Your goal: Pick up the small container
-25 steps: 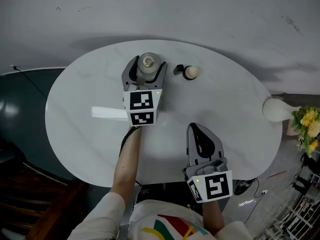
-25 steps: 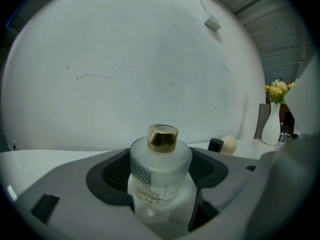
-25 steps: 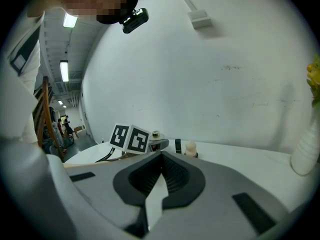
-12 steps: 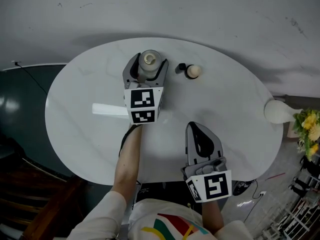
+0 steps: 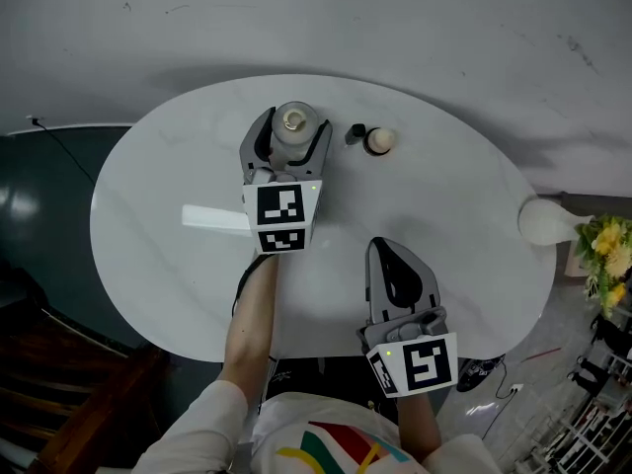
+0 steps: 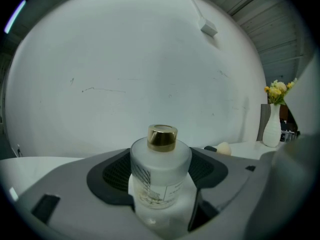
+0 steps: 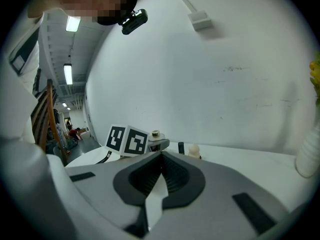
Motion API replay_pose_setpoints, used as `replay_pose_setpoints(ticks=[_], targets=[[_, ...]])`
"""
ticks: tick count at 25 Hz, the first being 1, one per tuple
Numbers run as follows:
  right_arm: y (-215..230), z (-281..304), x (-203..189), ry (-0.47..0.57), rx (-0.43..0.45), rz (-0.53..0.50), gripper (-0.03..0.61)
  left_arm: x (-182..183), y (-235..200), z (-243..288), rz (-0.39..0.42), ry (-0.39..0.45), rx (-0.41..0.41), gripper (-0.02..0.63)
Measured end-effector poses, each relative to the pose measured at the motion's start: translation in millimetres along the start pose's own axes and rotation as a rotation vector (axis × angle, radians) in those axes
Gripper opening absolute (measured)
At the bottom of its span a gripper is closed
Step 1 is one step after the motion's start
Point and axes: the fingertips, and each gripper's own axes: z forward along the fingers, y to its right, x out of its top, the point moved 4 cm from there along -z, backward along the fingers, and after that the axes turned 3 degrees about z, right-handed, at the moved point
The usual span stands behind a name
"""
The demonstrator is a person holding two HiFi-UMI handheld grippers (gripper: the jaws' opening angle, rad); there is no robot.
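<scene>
Head view: the left gripper [image 5: 287, 138] is wrapped around the frosted bottle [image 5: 292, 123] toward the far side of the white table [image 5: 158, 225], and the right gripper [image 5: 385, 253] hangs by the near edge. Left gripper view: the pads pinch the gold-capped bottle from both sides. Right gripper view: jaws pressed together, nothing in them.

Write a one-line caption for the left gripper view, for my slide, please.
The left gripper holds a small frosted glass bottle with a gold cap between its dark padded fingers.
</scene>
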Motion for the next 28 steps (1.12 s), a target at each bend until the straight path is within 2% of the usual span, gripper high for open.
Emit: replay_pose_setpoints(ticks=[7, 11, 16, 22, 28], targets=[[-9.1, -5.7, 26.9, 0.070, 0.026, -0.027, 0.011, 47.1, -0.7, -34.3, -0.009, 0.061, -0.005, 0.350], [-15.4, -15.1, 56.7, 0.136, 0.031, -0.061, 0.011, 83.7, -1.3, -59.1, -0.017, 0.095, -0.008, 0.350], [-26.9, -33.6, 108.7, 0.256, 0.038, -0.119, 0.011, 142.6, 2.2, -100.5, 0.012, 0.166, -0.005, 0.350], [-45.2, -65.9, 162.5, 0.378, 0.028, -0.158, 0.011, 213.8, 13.5, -168.5, 0.069, 0.250, 0.000, 0.350], [-64.4, -107.8, 190.4, 0.445, 0.040, -0.174, 0.011, 238.1, 34.6, -244.0, 0.084, 0.281, -0.012, 0.350]])
